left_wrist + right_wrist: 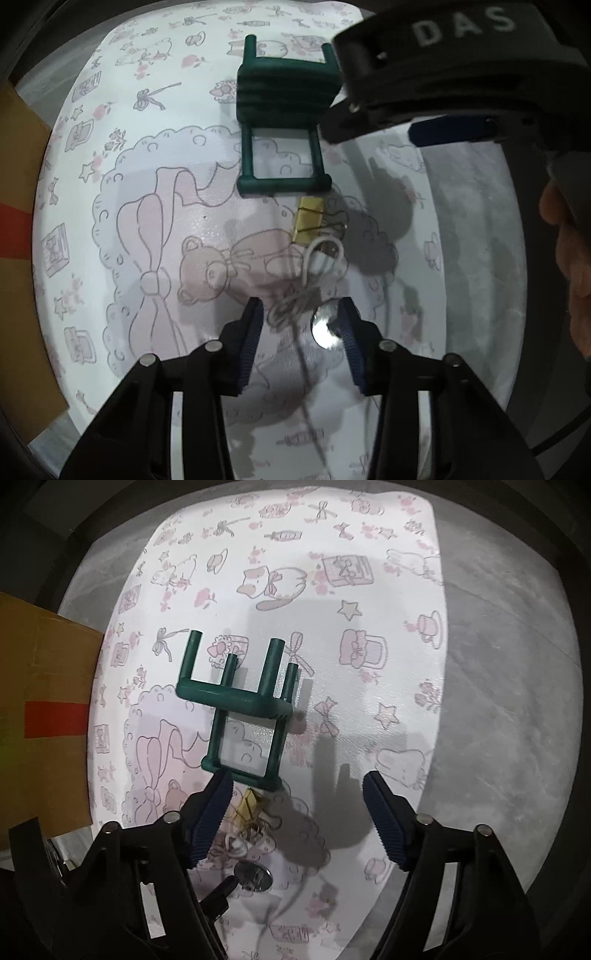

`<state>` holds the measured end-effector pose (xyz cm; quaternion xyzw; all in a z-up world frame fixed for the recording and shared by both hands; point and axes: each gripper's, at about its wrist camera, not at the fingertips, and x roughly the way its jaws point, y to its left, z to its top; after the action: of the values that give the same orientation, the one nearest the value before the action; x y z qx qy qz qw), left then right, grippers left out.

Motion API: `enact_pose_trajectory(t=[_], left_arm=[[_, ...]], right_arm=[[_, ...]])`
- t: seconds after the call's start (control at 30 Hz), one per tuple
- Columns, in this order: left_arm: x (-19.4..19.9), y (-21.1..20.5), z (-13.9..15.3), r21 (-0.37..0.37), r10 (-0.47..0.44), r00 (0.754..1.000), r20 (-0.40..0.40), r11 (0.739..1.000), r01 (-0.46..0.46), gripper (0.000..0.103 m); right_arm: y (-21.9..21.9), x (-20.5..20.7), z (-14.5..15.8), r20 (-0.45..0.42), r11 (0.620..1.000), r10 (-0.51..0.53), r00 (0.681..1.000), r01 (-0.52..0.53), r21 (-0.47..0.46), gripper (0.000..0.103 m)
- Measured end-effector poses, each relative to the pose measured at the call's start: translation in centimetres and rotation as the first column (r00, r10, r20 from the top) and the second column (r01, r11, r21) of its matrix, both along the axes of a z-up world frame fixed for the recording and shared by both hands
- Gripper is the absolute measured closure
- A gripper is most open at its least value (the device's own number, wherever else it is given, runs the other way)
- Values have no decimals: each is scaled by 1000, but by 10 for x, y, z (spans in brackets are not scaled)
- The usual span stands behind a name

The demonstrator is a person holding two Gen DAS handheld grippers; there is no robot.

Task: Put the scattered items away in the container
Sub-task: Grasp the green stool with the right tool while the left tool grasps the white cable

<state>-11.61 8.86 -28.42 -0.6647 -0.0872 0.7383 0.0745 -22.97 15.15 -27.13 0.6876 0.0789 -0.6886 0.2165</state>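
So I'm pointing both grippers almost straight down at the bench (498, 664), which has a white cloth (122, 206) with pink bears and bows on it. My left gripper (301, 317) has its jaws partly spread, not pinching anything; a round shiny coin (325, 328) sits between the tips, right against the right-hand pad, next to a tangle of thin wire. Just beyond that there's a white cord loop (325, 254) and a gold binder clip (308, 219), almost touching each other. The little green toy chair (236, 705) lies tipped on its back, legs sticking out. My right gripper (297, 794) has its jaws spread wide and empty, left pad just beside the chair's frame. A cardboard box (48, 709) sits off at the left edge.
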Motion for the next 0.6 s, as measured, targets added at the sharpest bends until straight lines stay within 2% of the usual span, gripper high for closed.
enact_pose_trajectory(t=[0.07,0.3,0.4,0.53,0.57,0.6], left_arm=[[-1,-1,-5,-1,20,1000,2,1000,-20,67],[-6,-4,-9,-3,82,996,-19,997,-82,77],[-6,-6,-8,9,99,995,-19,995,-99,78],[-6,-10,-7,18,113,994,-4,993,-113,80],[-6,-10,-6,13,110,994,-4,994,-110,81],[-6,-10,-6,3,107,994,-3,994,-107,84]], right_arm=[[-2,-1,-9,4,1000,9,1000,-9,-1,31],[-7,-4,-33,26,1000,5,1000,-5,-13,50],[-13,-4,-34,-4,1000,13,1000,-13,0,60],[-23,-1,-35,-39,997,55,998,-53,60,65],[-25,0,-35,-50,994,69,996,-64,86,72],[-27,2,-35,-61,991,82,995,-75,113,82]])
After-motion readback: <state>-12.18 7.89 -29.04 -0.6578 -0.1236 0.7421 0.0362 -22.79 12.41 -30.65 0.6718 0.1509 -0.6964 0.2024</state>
